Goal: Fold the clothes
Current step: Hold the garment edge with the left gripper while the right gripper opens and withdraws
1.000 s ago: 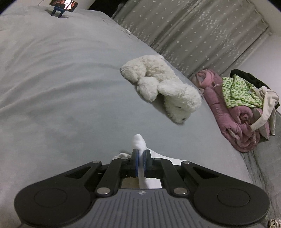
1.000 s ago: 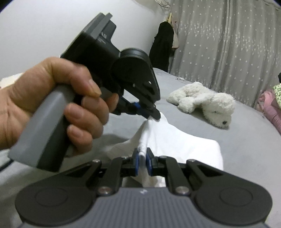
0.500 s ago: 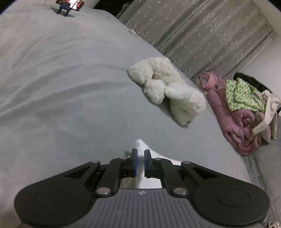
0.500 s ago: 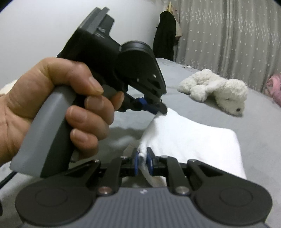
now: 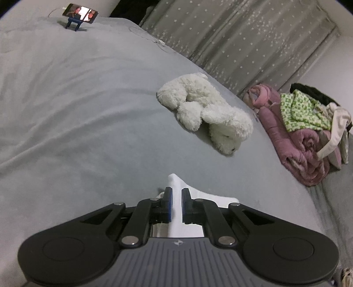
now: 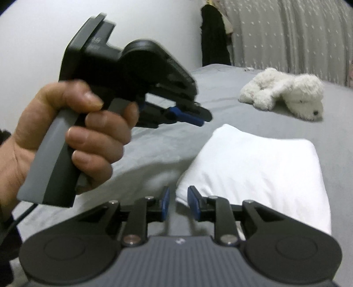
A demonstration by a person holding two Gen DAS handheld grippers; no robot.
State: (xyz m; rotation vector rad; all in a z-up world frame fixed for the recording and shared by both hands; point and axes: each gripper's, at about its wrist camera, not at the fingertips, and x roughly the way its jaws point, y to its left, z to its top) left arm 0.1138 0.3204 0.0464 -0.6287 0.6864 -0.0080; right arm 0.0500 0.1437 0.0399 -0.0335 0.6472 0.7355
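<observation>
A folded white cloth (image 6: pixel 260 167) lies flat on the grey bed (image 6: pixel 158 143). My right gripper (image 6: pixel 178 196) is at its near left corner. The jaws are opening, the corner sits in the gap, and the blue pads do not press on it. A hand (image 6: pixel 72 136) holds my left gripper (image 6: pixel 204 118) in the air, just above and left of the cloth's far corner, apart from it. In the left wrist view the left gripper (image 5: pixel 176 198) shows only a narrow slit between its pads. Nothing is gripped, and the white cloth (image 5: pixel 198 194) shows below.
A white plush toy (image 5: pixel 205 112) lies further up the bed. A pile of pink blanket and clothes (image 5: pixel 304 136) sits at the right edge. A phone on a stand (image 5: pixel 79 15) is at the far end. Grey curtains (image 5: pixel 242 44) hang behind.
The left gripper has come off the cloth corner it pinched and lifted clear. The right jaws have parted from the cloth edge. The cloth has settled flat on the bed.
</observation>
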